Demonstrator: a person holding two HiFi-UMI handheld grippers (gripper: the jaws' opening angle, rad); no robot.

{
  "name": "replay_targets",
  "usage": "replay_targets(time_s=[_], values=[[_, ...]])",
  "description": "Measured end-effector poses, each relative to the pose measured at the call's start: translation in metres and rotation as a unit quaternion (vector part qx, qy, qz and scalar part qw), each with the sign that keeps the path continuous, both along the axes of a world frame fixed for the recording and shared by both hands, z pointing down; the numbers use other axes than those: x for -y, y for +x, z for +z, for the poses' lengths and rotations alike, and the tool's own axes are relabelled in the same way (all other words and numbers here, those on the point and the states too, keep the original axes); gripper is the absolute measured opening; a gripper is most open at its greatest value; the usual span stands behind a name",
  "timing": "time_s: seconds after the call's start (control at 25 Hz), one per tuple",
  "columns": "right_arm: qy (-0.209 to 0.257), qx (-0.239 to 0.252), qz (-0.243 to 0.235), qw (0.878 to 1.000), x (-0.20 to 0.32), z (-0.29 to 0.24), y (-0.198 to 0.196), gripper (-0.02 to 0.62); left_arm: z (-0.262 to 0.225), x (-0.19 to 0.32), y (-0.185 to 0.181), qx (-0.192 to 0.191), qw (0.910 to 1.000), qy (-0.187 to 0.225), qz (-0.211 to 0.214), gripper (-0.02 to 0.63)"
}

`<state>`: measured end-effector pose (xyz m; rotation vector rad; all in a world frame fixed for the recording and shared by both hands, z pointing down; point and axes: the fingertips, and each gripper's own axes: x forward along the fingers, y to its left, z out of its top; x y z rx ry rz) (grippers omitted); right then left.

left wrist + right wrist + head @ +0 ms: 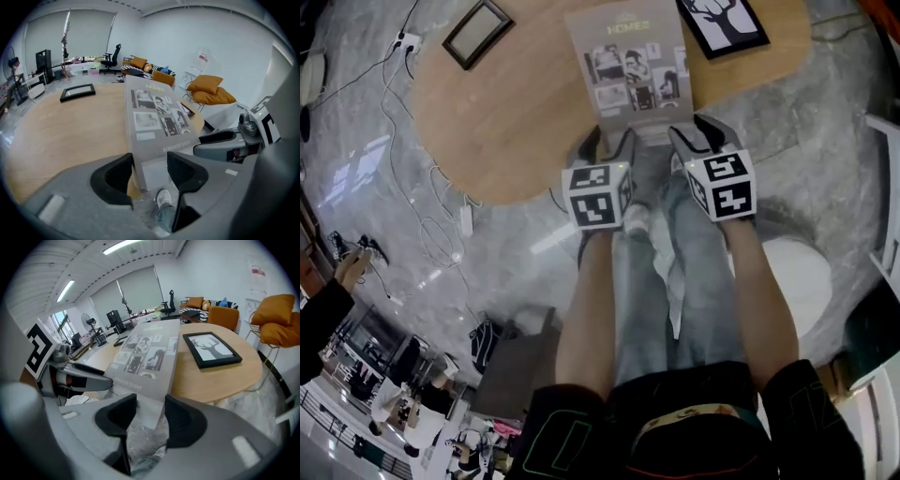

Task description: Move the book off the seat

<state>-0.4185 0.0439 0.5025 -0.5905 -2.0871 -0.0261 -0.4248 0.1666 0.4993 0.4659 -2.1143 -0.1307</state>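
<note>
A large, thick grey book (628,61) with photos on its cover lies flat on the round wooden table (506,122). Its near end sticks out a little past the table's edge. My left gripper (609,142) stands open at the book's near left corner (140,180), one jaw on each side of it. My right gripper (701,136) stands open at the near right corner (157,397) in the same way. No pad visibly presses on the book (157,117). Each gripper shows in the other's view. No seat under the book is in view.
A black framed deer picture (724,23) (212,348) lies on the table right of the book, an empty dark frame (476,33) (77,91) left. My legs and shoe (636,217) stand below the table's edge. Cables (422,216) run over the floor left; orange chairs (208,90) stand behind.
</note>
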Motion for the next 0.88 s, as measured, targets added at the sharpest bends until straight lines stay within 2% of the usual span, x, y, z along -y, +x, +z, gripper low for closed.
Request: replay_targets(time_s=[0.24, 0.36, 0.56, 0.72, 0.88], values=[[-0.037, -0.026, -0.057, 0.997, -0.03, 0.008, -0.033, 0.193, 0.009, -0.029, -0.02, -0.027, 0.9974, -0.013, -0.066, 0.247], [-0.043, -0.031, -0.074, 0.996, -0.034, 0.003, -0.062, 0.195, 0.002, -0.033, -0.044, -0.017, 0.9961, -0.012, -0.086, 0.247], [-0.037, -0.051, -0.109, 0.992, -0.044, 0.009, -0.071, 0.198, 0.006, -0.042, -0.044, -0.009, 0.9922, -0.003, -0.124, 0.247], [-0.007, -0.03, -0.112, 0.993, -0.04, 0.006, -0.088, 0.201, 0.003, -0.044, -0.051, 0.003, 0.9911, 0.001, -0.133, 0.259], [-0.019, -0.021, -0.113, 0.993, -0.043, -0.02, -0.081, 0.197, -0.026, -0.053, -0.052, 0.026, 0.9884, 0.026, -0.147, 0.253]])
